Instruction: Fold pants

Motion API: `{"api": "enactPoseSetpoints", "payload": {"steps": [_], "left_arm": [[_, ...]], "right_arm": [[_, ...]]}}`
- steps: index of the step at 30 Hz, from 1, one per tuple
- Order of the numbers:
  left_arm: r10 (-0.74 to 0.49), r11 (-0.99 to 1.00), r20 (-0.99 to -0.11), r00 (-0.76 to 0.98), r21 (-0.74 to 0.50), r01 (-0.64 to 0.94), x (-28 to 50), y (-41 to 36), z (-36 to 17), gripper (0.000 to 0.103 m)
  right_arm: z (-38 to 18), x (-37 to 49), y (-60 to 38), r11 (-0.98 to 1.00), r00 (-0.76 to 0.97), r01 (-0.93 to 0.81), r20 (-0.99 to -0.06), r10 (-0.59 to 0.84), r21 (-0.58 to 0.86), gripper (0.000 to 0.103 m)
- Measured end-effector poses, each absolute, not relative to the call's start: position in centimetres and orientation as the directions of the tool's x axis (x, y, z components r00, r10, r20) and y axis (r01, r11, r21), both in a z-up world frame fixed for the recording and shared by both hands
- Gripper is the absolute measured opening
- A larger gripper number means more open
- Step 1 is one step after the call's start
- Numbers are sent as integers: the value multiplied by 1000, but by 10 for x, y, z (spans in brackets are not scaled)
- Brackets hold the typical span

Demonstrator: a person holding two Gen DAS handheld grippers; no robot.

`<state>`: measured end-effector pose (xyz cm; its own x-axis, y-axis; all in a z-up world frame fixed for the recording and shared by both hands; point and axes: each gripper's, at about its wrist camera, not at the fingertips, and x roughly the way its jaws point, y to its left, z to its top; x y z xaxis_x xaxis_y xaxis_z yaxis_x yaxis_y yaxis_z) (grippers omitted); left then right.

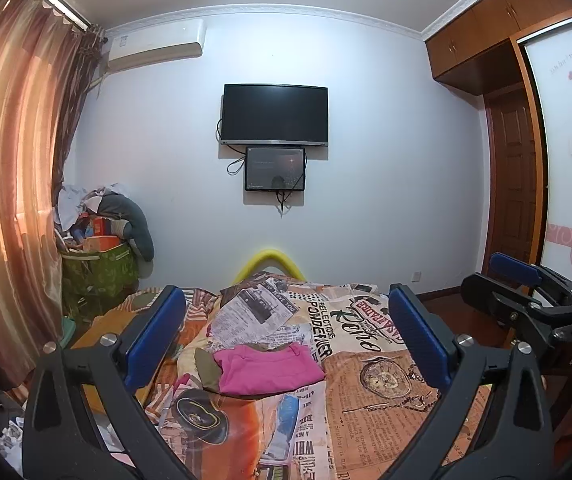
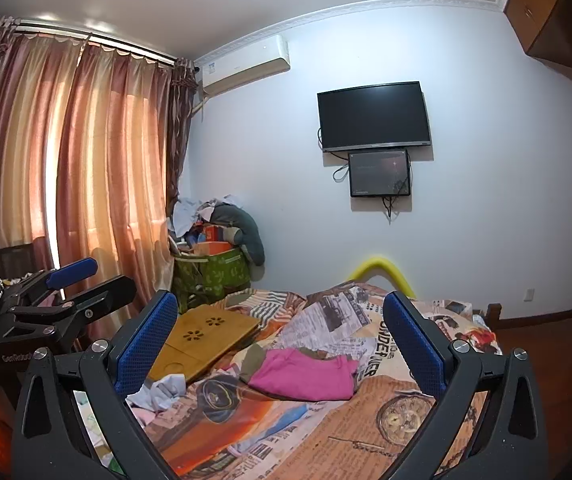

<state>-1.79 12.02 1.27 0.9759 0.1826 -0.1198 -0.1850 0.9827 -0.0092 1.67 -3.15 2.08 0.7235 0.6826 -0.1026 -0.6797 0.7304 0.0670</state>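
Pink pants (image 1: pixel 268 370) lie folded into a compact stack on the newspaper-print bedspread (image 1: pixel 382 408); they also show in the right wrist view (image 2: pixel 306 376). My left gripper (image 1: pixel 286 340) is open and empty, held above the bed short of the pants. My right gripper (image 2: pixel 282 344) is open and empty, also held above the bed short of the pants. The right gripper shows at the right edge of the left wrist view (image 1: pixel 526 292), and the left gripper at the left edge of the right wrist view (image 2: pixel 74 292).
A wooden lap tray (image 2: pixel 206 336) lies on the bed's left side, with crumpled pale clothes (image 2: pixel 162 392) near it. A green bag piled with clothes (image 2: pixel 214 264) stands in the corner by the curtains (image 2: pixel 86 176). A TV (image 1: pixel 274 114) hangs on the far wall.
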Motion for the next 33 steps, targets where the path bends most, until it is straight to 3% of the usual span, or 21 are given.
{"api": "enactPoseSetpoints", "payload": {"steps": [33], "left_arm": [[167,985,-130,977,-14,-170,-12,120,7,103]], "right_arm": [[23,17,-37,739,731,-669,-111,674,79,102]]}}
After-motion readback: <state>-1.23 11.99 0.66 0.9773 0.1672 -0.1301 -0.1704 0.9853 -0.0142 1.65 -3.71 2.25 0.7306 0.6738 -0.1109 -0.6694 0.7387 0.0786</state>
